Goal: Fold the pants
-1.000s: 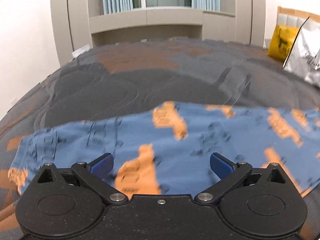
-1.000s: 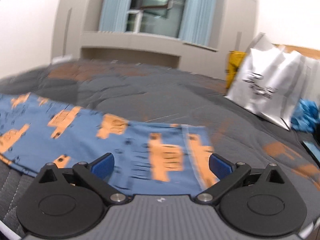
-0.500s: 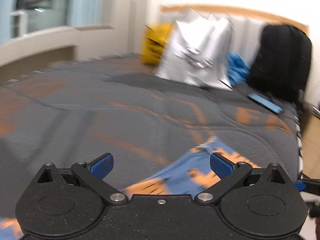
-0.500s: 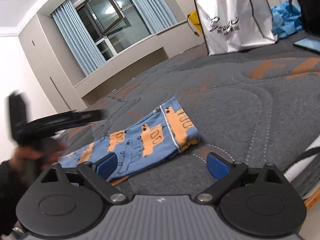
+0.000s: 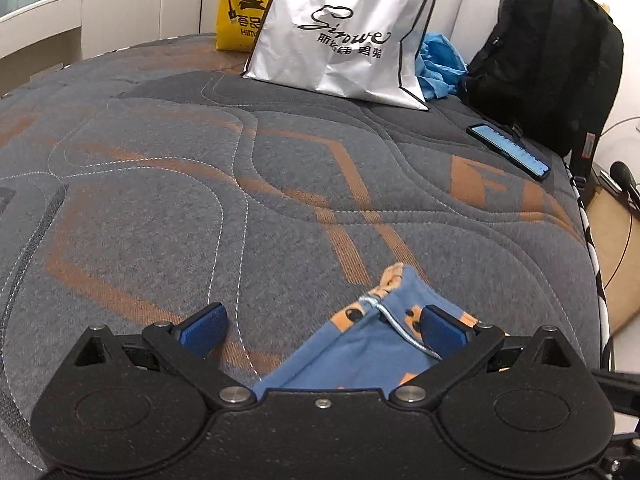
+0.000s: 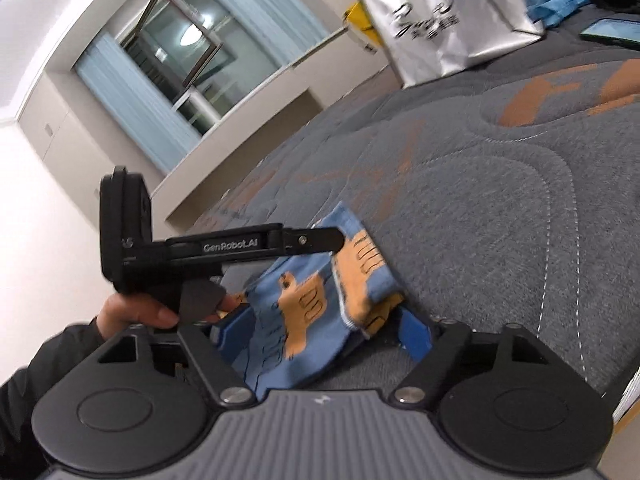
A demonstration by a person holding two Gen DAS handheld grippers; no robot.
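Blue cotton pants with orange print (image 5: 360, 352) lie near the edge of the grey quilted bed with orange stripes (image 5: 280, 184), waistband end with its pale drawstring (image 5: 394, 320) between both tools. Left gripper (image 5: 320, 326) fingers spread wide, holding nothing, poised over the waistband corner. Right gripper (image 6: 324, 334) fingers also spread, cloth lying between them, not pinched. Step looks like lining up on the waistband end; next move calls for closing on that edge before folding.

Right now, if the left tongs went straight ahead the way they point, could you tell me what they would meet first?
Probably the blue pants lying between the open left tongs, then the bare grey bed cover; the white bag stands far beyond. Depth is uncertain.
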